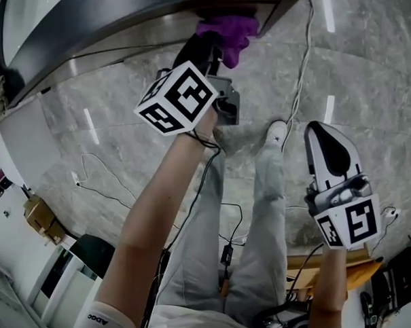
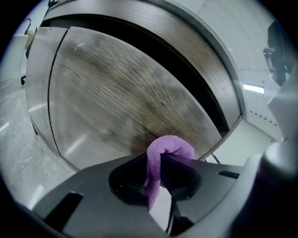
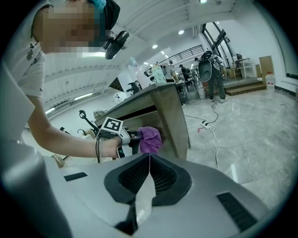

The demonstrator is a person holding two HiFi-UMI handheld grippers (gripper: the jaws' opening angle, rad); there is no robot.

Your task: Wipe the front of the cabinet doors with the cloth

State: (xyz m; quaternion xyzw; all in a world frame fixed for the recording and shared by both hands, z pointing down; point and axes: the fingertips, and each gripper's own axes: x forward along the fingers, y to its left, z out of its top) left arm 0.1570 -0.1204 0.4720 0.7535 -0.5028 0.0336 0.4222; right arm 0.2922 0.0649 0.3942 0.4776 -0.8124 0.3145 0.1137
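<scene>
Our L gripper (image 2: 160, 163), top centre of head view, is clamped on the purple cloth (image 2: 170, 146), w/ the bunched end up at the wood cabinet door (image 2: 121, 93). Our R gripper (image 3: 148, 157), lower right in head view, has jaws pressed together w/ nothing betw. them, well apart from the door.

Head view looks steeply down from above onto the floor (image 1: 372, 79), with the cabinet (image 1: 96, 19) along the top edge. Left gripper view sits very close, facing the cabinet door (image 2: 125, 93), which fills most of the frame. Right gripper view looks from farther back, side-on, cabinet at centre. All three share the purple cloth (image 3: 150, 139).
</scene>
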